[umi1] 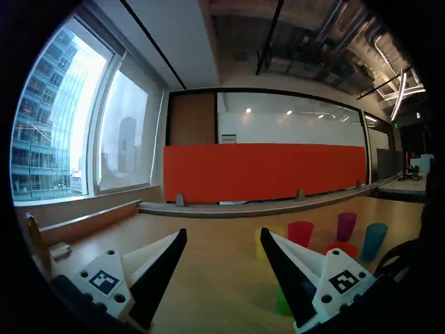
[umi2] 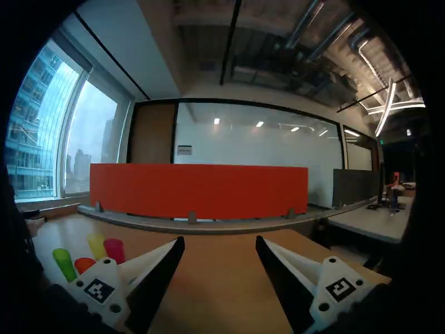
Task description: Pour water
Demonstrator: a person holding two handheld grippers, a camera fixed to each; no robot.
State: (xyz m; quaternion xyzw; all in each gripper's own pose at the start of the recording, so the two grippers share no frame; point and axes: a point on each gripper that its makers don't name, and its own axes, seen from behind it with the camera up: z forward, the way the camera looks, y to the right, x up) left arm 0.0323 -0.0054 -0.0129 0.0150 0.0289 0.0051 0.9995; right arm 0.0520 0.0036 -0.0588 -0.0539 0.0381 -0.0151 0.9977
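Left gripper view: left gripper [umi1: 222, 230] wide, finger [umi1: 286, 267] half-hiding green cup [umi1: 282, 305]; right gripper [umi2: 219, 239] wide.

Bare desk [umi1: 222, 273] ahead; cups [umi1: 300, 232] clustered aside, orange divider [umi1: 261, 172] beyond

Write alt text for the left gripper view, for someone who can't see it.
An open hand-held gripper hangs above a wooden table, empty. Ahead to the right stand a red cup, purple cup and blue cup; an orange partition and windows lie behind.
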